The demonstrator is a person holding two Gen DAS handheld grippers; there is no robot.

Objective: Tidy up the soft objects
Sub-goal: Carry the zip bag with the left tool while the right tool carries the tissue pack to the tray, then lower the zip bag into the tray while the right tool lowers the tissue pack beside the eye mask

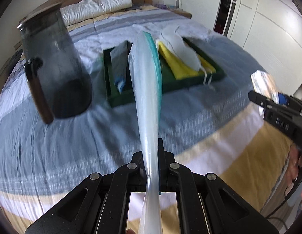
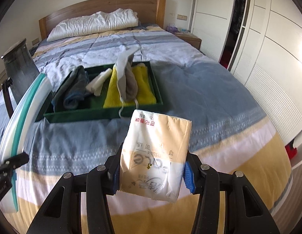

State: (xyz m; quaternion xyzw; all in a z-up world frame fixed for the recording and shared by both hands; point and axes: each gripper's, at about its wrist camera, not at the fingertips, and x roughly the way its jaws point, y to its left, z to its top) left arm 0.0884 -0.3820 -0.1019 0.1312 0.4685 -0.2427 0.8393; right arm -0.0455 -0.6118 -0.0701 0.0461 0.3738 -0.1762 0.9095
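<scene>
My left gripper (image 1: 151, 156) is shut on a clear plastic zip bag with a teal strip (image 1: 146, 74), held up over the bed; the bag also shows at the left in the right wrist view (image 2: 24, 105). My right gripper (image 2: 151, 172) is shut on a soft tissue pack (image 2: 156, 156), held above the bed's foot; it shows at the right in the left wrist view (image 1: 275, 101). A green tray (image 2: 53, 115) on the bed holds a yellow cloth (image 2: 143, 85), a grey-white sock (image 2: 129, 80), a blue-grey towel (image 2: 74, 89) and a white cloth (image 2: 97, 83).
A dark glass jar with a wooden lid (image 1: 53, 68) stands on the bed left of the tray. A white pillow (image 2: 94, 23) lies at the headboard. A nightstand (image 2: 189, 38) and white wardrobe doors (image 2: 267, 39) are to the right.
</scene>
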